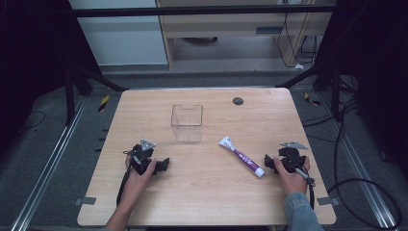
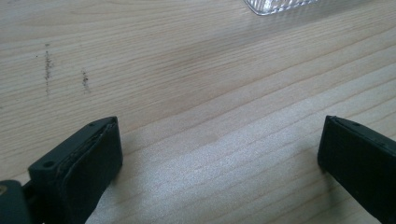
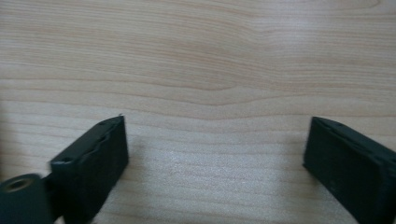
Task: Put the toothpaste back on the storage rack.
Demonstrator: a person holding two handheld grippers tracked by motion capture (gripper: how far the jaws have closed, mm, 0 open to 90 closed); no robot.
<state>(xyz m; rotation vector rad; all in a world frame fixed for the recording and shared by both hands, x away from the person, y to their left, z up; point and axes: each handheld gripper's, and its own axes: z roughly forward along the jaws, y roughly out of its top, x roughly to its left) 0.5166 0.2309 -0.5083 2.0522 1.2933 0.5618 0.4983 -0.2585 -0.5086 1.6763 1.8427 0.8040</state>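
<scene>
A clear plastic box (image 1: 186, 122) stands upright and empty in the middle of the wooden table (image 1: 207, 192). A white and purple tube (image 1: 242, 157) lies flat to its right, cap end toward the near edge. My left gripper (image 1: 165, 165) rests low on the table at the near left, apart from the box. In the left gripper view it (image 2: 219, 140) is open over bare wood, with a corner of the box (image 2: 275, 5) at the top. My right gripper (image 1: 267, 162) sits just right of the tube's cap. Seen in its own view, it (image 3: 215, 140) is open with bare wood between its jaws.
A small dark round disc (image 1: 237, 101) lies at the table's far right. Metal rails (image 1: 53, 159) run along the floor on both sides, and cables (image 1: 365, 187) trail on the floor at the right. Black frame struts (image 1: 96, 77) stand behind the table.
</scene>
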